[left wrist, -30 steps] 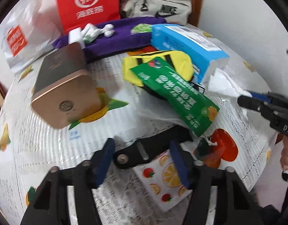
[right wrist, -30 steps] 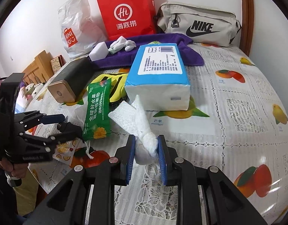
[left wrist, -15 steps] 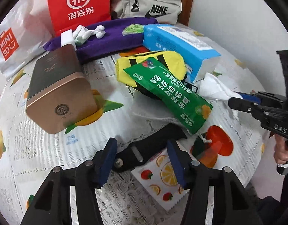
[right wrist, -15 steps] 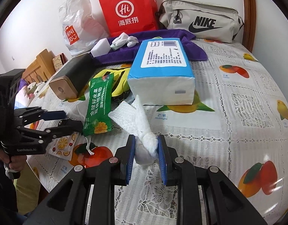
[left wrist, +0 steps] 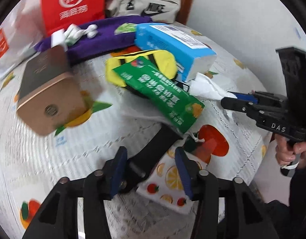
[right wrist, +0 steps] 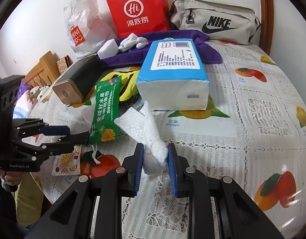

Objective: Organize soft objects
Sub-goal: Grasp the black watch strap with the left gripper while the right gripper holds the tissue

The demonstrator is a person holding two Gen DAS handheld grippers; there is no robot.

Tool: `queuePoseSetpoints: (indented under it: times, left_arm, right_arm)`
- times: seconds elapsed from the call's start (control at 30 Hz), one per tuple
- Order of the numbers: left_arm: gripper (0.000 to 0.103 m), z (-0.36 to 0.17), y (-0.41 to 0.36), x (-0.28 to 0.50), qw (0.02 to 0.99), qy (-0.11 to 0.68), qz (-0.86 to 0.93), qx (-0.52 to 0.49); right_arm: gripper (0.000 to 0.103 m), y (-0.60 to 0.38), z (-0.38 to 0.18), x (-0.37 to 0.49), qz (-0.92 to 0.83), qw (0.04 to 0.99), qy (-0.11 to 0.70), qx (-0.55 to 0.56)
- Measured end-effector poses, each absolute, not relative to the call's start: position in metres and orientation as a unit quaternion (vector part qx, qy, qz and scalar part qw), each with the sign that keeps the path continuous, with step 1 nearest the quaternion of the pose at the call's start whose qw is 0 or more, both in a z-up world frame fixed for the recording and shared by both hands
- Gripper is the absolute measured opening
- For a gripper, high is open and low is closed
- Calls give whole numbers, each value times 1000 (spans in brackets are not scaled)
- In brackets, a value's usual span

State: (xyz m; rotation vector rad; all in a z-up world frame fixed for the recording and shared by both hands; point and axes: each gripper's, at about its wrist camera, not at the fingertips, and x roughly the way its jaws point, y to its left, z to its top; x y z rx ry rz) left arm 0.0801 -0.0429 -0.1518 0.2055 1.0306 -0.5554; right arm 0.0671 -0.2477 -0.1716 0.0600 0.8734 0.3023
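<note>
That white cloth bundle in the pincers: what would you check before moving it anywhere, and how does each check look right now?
1. Right gripper shut on the white cloth bundle: ok.
2. Bundle's loose end free of the tissue pack: cannot tell, they look very close.
3. Left gripper open and holding nothing: ok.
4. Black strap between the left fingers, not gripped: ok.
5. Green snack packet clear of the bundle: cannot tell, the cloth's edge sits right beside it.
</note>
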Motion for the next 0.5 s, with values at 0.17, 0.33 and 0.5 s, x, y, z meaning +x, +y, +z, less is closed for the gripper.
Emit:
queuePoseSetpoints:
  times: [0.17, 0.33, 0.5]
  left_arm:
    - [29, -152, -52, 82, 832, 480, -247, 126]
    - [25, -150, -29, 83, 834, 496, -231, 70]
    - [40, -152, -34, 80, 833, 492, -241, 78]
  right_arm:
    - [24, -253, -175, 67, 132, 893, 429, 31]
    - [24, -257, -177, 67, 129, 892, 431, 33]
    - [24, -255, -178, 68, 133, 891, 432, 30]
